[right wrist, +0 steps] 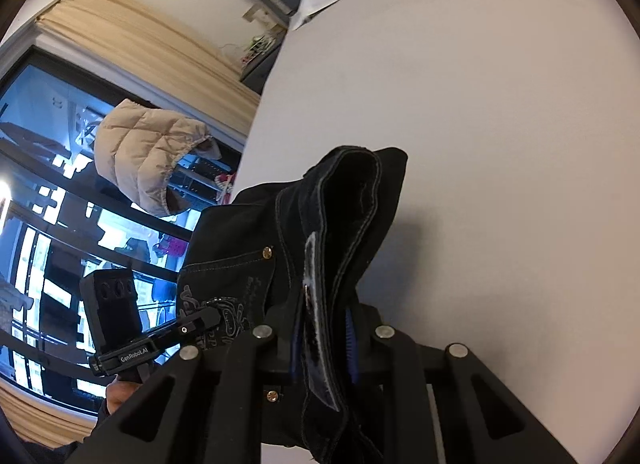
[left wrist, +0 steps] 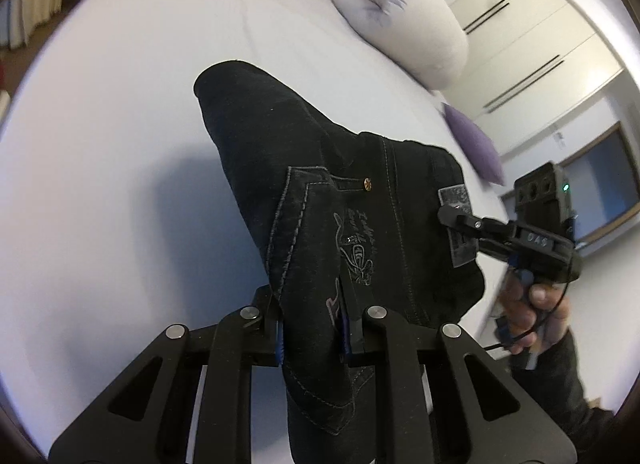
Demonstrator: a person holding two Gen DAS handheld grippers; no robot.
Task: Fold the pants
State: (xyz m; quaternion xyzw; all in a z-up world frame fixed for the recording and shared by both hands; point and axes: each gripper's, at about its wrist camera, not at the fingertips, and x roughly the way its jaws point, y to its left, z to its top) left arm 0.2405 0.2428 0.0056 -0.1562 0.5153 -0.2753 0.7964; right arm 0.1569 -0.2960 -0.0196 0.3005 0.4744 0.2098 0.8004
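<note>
Above the white bed (left wrist: 120, 143), both the left gripper (left wrist: 312, 334) and right gripper (right wrist: 322, 338) have jaws clamped on the black denim pants (left wrist: 320, 191), holding them up.

Black denim pants (left wrist: 344, 223) with grey stitching, a brass rivet and an embroidered back pocket — the waistband end is clamped in both tools, the legs draping forward and down from them onto the white bed (left wrist: 120, 183).

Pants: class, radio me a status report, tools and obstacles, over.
Left tool and right tool both clamped on black pants. Pants raised over white bed. Nothing in the way.
</note>
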